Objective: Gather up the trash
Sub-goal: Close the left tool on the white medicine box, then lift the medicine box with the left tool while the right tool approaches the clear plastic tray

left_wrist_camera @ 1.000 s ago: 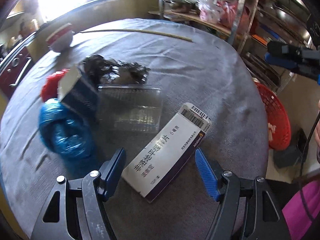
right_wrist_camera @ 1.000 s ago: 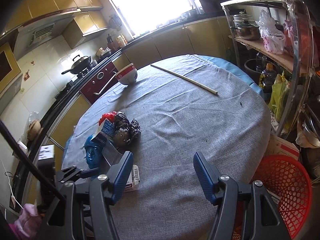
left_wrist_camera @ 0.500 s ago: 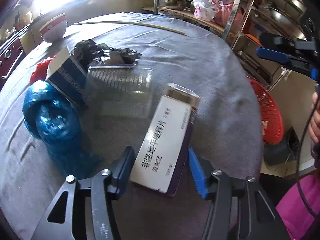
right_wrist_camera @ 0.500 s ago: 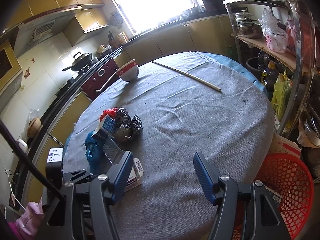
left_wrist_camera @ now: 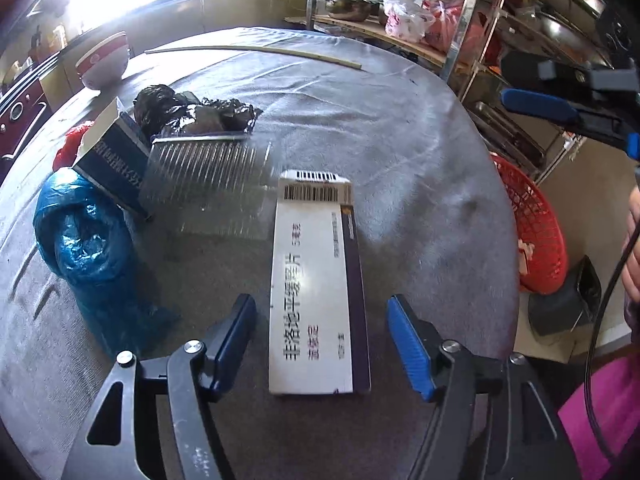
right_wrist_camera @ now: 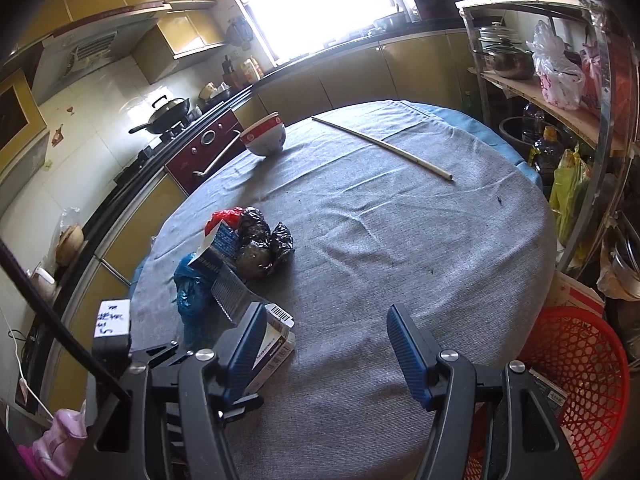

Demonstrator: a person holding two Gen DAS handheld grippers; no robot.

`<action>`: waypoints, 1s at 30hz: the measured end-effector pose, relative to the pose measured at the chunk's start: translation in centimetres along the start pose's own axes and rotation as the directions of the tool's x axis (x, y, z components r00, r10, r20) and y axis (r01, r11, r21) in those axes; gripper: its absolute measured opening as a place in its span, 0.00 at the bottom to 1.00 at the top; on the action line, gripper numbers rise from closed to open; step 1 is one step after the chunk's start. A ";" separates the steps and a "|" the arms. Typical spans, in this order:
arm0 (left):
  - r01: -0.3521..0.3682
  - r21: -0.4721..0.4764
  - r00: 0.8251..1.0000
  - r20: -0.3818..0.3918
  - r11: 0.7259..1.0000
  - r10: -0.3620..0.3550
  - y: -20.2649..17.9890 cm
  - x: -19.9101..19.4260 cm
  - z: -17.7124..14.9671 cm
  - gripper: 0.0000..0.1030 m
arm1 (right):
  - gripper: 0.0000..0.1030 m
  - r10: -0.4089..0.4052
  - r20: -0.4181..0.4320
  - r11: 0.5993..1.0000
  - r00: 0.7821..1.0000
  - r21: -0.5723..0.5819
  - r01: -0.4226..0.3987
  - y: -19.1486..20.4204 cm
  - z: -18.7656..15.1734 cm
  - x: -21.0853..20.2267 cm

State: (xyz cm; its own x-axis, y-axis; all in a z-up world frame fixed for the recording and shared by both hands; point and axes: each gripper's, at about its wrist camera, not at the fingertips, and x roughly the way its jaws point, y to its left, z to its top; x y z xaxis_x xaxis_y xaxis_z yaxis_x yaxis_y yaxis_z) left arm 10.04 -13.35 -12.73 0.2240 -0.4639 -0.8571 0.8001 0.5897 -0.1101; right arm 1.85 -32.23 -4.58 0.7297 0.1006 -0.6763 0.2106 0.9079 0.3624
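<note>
A white and purple medicine box (left_wrist_camera: pixel 316 280) lies flat on the grey tablecloth (left_wrist_camera: pixel 400 128), lengthwise between the fingers of my left gripper (left_wrist_camera: pixel 322 346). The jaws are opening and a gap shows on each side of the box. Behind it sits a trash pile: a clear ribbed plastic tray (left_wrist_camera: pixel 204 184), a blue plastic bag (left_wrist_camera: pixel 88 248), a dark blue carton (left_wrist_camera: pixel 112 156), black bags (left_wrist_camera: pixel 192 112) and a red bag (left_wrist_camera: pixel 68 148). My right gripper (right_wrist_camera: pixel 328 352) hovers open over the table's near edge with nothing between its fingers; the box (right_wrist_camera: pixel 276 340) lies just left of it.
A red mesh basket (right_wrist_camera: pixel 580 380) stands on the floor at the table's right, with some items inside. A red and white bowl (right_wrist_camera: pixel 266 136) and a long pale stick (right_wrist_camera: pixel 380 146) lie at the far side. Metal shelves (right_wrist_camera: pixel 560 100) stand to the right.
The box turned from diagonal to straight between my left fingers. The left jaws closed in on it, then spread apart again. The right gripper kept still.
</note>
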 end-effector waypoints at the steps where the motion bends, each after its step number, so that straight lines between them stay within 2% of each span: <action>1: 0.001 -0.002 1.000 0.006 1.000 -0.001 0.0 0.0 0.0 0.67 | 0.64 -0.002 0.000 1.000 1.000 -0.002 0.002 0.0 0.0 0.0; 2: -0.002 0.001 1.000 0.013 1.000 0.002 0.0 0.0 -0.1 0.63 | 0.64 -0.003 0.001 1.000 1.000 -0.004 0.003 0.1 0.1 0.0; 3: -0.014 0.011 1.000 0.017 1.000 0.013 -0.2 -0.1 -0.2 0.51 | 0.64 -0.003 0.000 1.000 1.000 -0.004 0.003 0.1 0.1 0.0; 4: -0.027 0.023 0.999 0.020 0.999 0.027 -0.3 -0.1 -0.2 0.45 | 0.64 -0.003 0.000 1.000 1.000 -0.003 0.003 0.1 0.1 0.0; 11: -0.018 0.054 1.000 0.019 0.998 0.017 -1.0 -1.9 -2.5 0.45 | 0.64 0.009 -0.028 1.000 1.000 -0.029 -0.010 0.9 0.3 1.0; 16: -0.019 -0.001 0.999 0.034 1.000 0.019 -0.2 -4.9 -5.3 0.45 | 0.64 0.037 -0.064 0.994 0.997 -0.101 -0.043 2.7 0.3 2.5; 20: -0.066 -0.073 0.996 0.055 0.995 0.070 1.2 -7.6 -7.2 0.45 | 0.64 0.072 -0.122 0.980 0.990 -0.176 -0.093 4.8 0.4 5.0; 23: -0.129 -0.142 0.987 0.075 0.981 0.141 2.9 -9.4 -7.9 0.45 | 0.64 0.107 -0.169 0.968 0.980 -0.208 -0.142 6.5 0.7 7.5; 27: -0.187 -0.219 0.973 0.090 0.957 0.211 4.6 -10.6 -8.1 0.45 | 0.64 0.151 -0.224 0.963 0.963 -0.188 -0.195 7.8 0.9 10.5; 30: -0.204 -0.258 0.967 0.096 0.944 0.235 5.6 -11.1 -8.1 0.45 | 0.64 0.178 -0.229 0.968 0.957 -0.137 -0.213 8.3 0.9 12.3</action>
State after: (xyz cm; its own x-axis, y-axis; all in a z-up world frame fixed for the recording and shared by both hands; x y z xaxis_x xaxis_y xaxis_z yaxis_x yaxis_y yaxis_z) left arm 7.52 0.47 -7.93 0.4577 -0.3734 -0.8069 0.5663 0.8220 -0.0591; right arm 13.18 -23.84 -9.38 0.5870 0.3510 -0.7295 -0.0402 0.9126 0.4068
